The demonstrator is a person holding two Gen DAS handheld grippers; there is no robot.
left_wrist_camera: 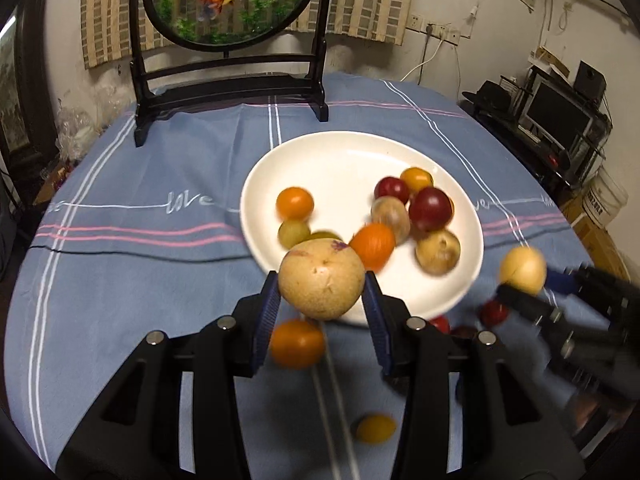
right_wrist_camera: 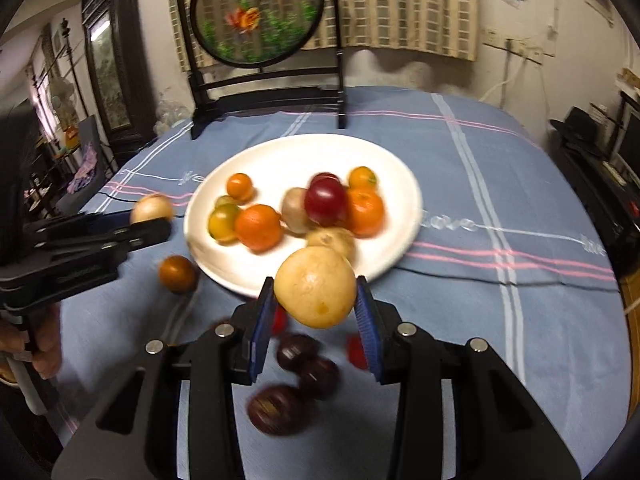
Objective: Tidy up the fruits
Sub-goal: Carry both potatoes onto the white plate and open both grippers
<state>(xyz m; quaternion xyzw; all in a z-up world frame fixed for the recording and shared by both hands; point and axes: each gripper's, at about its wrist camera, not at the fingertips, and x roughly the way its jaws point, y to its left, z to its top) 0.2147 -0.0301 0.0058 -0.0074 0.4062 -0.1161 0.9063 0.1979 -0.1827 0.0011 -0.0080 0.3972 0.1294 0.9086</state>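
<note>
My left gripper (left_wrist_camera: 322,286) is shut on a tan round fruit (left_wrist_camera: 322,278) and holds it above the near rim of the white plate (left_wrist_camera: 344,156). My right gripper (right_wrist_camera: 316,296) is shut on a yellow round fruit (right_wrist_camera: 316,286), also above the plate's (right_wrist_camera: 304,152) near rim. The plate holds several orange, red, tan and green fruits. Loose on the blue cloth lie an orange fruit (left_wrist_camera: 297,343), a yellow one (left_wrist_camera: 375,428), small red ones (left_wrist_camera: 494,313) and dark purple ones (right_wrist_camera: 278,409). The right gripper also shows in the left view (left_wrist_camera: 520,276), the left gripper in the right view (right_wrist_camera: 154,216).
A black wooden stand with a round goldfish panel (left_wrist_camera: 228,0) stands at the table's far edge. A dark cable (right_wrist_camera: 520,280) runs across the cloth to the right of the plate. Shelves with electronics (left_wrist_camera: 560,120) stand off the table's right side.
</note>
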